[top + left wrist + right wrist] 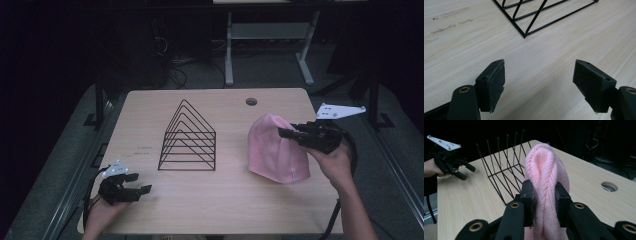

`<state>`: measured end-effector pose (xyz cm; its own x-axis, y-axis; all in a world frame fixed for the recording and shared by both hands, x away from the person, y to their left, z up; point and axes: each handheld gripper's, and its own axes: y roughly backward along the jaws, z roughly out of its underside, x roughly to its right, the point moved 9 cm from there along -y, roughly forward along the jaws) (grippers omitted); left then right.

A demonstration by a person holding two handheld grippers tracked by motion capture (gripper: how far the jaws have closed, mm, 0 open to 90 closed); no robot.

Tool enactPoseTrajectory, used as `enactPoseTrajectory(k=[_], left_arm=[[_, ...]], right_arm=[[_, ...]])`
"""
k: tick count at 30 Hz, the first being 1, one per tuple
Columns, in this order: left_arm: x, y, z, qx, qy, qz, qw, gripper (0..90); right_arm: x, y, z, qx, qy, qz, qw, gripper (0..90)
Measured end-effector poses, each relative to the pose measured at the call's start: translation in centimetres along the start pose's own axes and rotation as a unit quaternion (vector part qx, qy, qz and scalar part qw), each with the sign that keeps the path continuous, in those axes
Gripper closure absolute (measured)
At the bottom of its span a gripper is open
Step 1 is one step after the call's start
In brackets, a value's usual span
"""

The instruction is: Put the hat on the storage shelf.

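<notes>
The pink knit hat [274, 149], soft and light, likely drapes limply from the right hand-held gripper [544, 205] pinching its crown fold, toward three o'clock on the surface [210, 195].

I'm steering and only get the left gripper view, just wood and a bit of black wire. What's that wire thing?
Observer: A wire rack made of triangle frames, standing mid-table.
Operator: Is anything else on the table?
Observer: A pink knit hat, to the right of the rack.
Operator: Is the other hand-held gripper touching it?
Observer: Yes. The right hand-held gripper is shut on a fold of the hat, as its own view shows.
Operator: Where's mine?
Observer: The left hand-held gripper sits open by the near left corner, apart from the rack.
</notes>
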<state>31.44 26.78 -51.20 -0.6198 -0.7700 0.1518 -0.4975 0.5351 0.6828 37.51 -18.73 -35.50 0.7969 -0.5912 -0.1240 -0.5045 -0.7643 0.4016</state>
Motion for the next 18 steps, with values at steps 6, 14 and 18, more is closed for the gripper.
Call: enactPoseTrajectory(k=[6,14,18], left_arm=[[0.4,-0.1,-0.1,0.001,0.003,0.010,0.9999,25.3],[1.2,-0.6,-0.4,-0.008,-0.003,0.030,0.9995,27.0],[1.5,-0.4,-0.9,-0.006,-0.011,0.036,0.9993,27.0]], right_arm=[[-1.1,0.1,-1.4,0.008,0.015,-0.007,0.9998,74.1],[-2.1,0.1,-2.9,0.013,0.030,-0.016,0.9993,74.1],[-2.5,0.0,-3.6,0.017,0.036,-0.019,0.9990,74.1]])
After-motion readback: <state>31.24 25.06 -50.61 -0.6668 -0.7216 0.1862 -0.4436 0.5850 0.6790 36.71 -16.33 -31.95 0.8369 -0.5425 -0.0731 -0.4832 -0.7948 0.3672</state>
